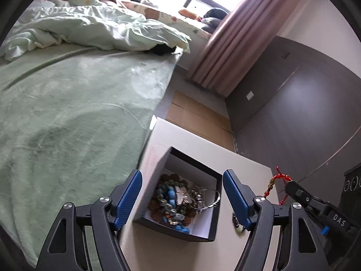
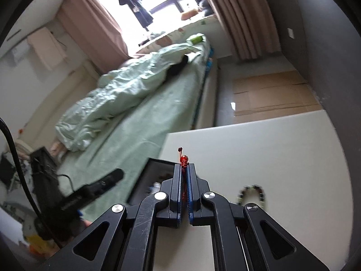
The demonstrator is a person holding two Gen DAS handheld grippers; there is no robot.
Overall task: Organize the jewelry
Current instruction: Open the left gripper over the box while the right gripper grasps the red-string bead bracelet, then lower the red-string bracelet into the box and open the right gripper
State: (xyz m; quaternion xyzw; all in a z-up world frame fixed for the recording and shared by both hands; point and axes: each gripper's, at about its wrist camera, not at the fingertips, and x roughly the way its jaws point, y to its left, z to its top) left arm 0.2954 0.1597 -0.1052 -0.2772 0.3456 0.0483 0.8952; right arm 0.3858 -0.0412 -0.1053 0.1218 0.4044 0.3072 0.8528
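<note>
A black jewelry box [image 1: 196,162] with a white inside sits on a white table [image 1: 243,169]. It holds several bead bracelets [image 1: 171,198] and a silver bangle [image 1: 214,201]. My left gripper [image 1: 182,198] is open above the box, its blue pads on either side of it. My right gripper [image 2: 185,169] is shut on a red bead bracelet [image 2: 183,159] and holds it above the table right of the box; the bracelet also shows in the left wrist view [image 1: 274,184]. A dark and pale bead bracelet [image 2: 252,192] lies on the table right of the box.
A bed with a green sheet [image 1: 67,113] and a crumpled duvet [image 1: 90,27] runs along the table's left edge. Pink curtains [image 1: 234,36], a grey wall [image 1: 293,103] and flat cardboard [image 1: 198,113] on the floor lie beyond the table.
</note>
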